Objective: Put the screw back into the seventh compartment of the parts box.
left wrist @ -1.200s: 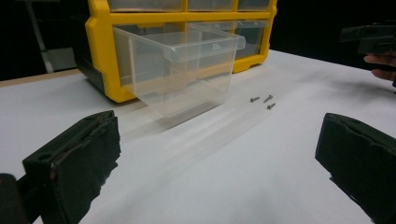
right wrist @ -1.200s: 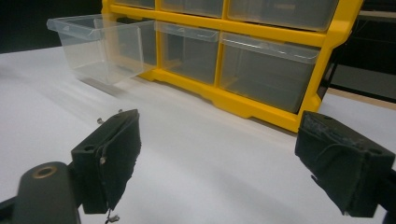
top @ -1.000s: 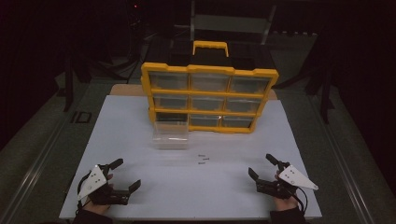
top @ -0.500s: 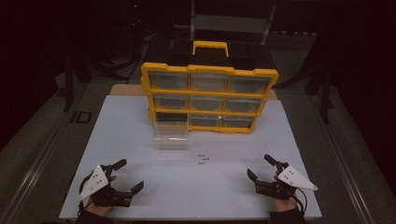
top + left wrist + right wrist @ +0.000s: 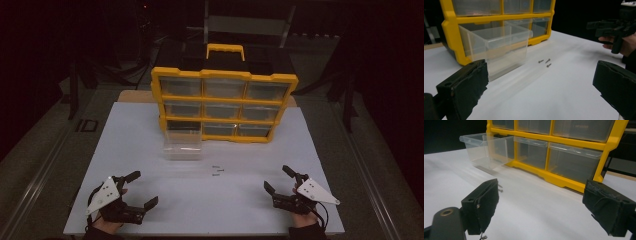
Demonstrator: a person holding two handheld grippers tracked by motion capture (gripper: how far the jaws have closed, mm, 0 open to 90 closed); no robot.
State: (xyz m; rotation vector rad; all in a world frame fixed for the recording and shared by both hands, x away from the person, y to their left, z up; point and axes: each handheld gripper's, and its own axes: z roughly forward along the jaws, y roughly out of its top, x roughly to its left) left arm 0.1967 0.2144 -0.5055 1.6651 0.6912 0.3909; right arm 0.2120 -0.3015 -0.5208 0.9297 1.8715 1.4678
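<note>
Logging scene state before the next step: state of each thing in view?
Left gripper: open, holds nothing, low over the white mat.
Right gripper: open, holds nothing.
Clear drawer: pulled out of the organizer, upright on the mat, looks empty.
Yellow organizer: standing upright, bottom-left slot vacated, other drawers in.
Screws: three, loose on the mat, apart from the drawer.
White mat: flat.

Dark workshop: yellow parts organizer (image 5: 224,105), screws (image 5: 217,170), white table (image 5: 150,150).
</note>
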